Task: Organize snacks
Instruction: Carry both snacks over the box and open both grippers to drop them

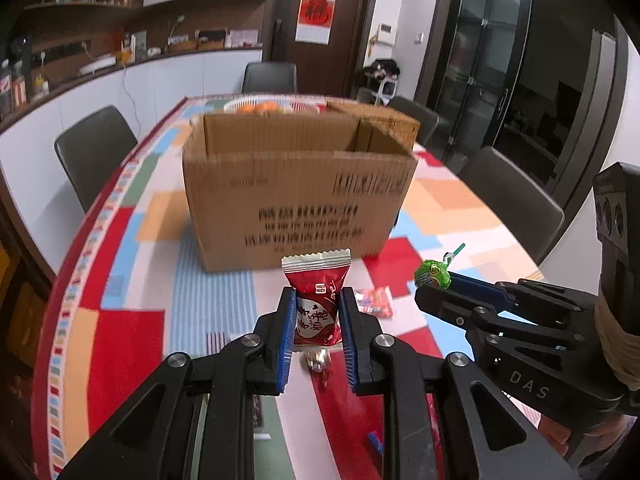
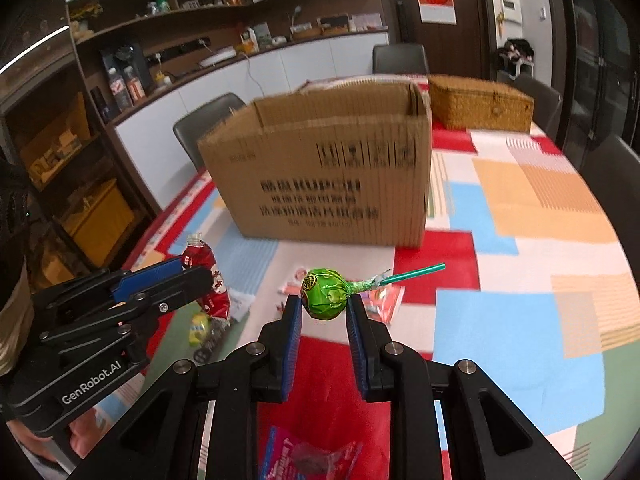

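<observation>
"Love" stands on the red snack packet [image 1: 316,304]; "DAS" on the right gripper [image 1: 434,286]; "GenRobot.AI" on the left gripper [image 2: 200,280]; the cardboard box [image 2: 320,176] print is blurred.

Cardboard box [image 1: 298,200] stood open-topped dead ahead, near wall blocking a level approach; entry only over its rim. Surface [image 2: 520,320] right of box was bare. Loose wrappers [image 1: 376,300] littered surface before box. Wicker basket [image 2: 480,102] sat behind box.

Cardboard box [image 1: 298,196] sitting on the table [image 1: 132,264], wicker basket [image 2: 480,106] lying behind it, loose wrappers [image 2: 384,300] lying before it.
</observation>
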### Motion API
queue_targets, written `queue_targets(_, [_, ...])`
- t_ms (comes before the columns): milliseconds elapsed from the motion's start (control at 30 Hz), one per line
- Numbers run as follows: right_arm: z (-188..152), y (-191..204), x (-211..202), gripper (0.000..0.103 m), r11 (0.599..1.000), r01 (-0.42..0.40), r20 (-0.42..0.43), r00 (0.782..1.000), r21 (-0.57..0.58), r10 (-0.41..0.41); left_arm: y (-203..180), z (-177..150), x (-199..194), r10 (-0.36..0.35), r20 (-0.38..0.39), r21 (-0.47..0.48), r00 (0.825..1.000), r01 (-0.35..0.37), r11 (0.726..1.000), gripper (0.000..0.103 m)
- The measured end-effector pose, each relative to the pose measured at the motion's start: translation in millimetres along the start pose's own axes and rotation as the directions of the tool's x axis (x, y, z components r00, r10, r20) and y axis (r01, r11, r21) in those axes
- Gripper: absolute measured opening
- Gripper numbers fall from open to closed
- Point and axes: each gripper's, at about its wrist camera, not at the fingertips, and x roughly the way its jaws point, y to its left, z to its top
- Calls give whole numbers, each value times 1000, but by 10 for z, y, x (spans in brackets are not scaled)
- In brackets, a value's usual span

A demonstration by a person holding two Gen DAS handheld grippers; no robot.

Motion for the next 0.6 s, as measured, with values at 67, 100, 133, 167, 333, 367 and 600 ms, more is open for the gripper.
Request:
queue_targets(67, [77,23,-66,24,1000,-3,30,1000,-7,3,-2,81,-61,4,27,7,1000,-4,1000,22])
queue_targets(100, [107,29,-87,24,1000,-5,40,999,-10,5,-4,121,-90,7,41,10,999,-7,1000,22])
queue_targets(133, [139,41,-109,24,1000,-6,51,999,-15,7,-7,166,-124,11,60,13,998,-12,1000,22])
queue_targets(167, [175,52,-133,24,1000,-6,64,998,-20,7,-11,205,-150,16,75,16,997,-17,1000,22])
queue_targets(333, [370,94,-210,24,999,-17,117,993,-33,21,-2,438,-251,33,132,30,991,-37,999,22])
queue_targets(367, [404,99,-221,24,999,-18,126,992,-34,22,1,481,-270,34,143,31,989,-39,999,22])
queue_targets(600, [716,155,-267,24,998,-22,195,980,-53,31,55,787,-374,58,202,37,978,-67,997,22])
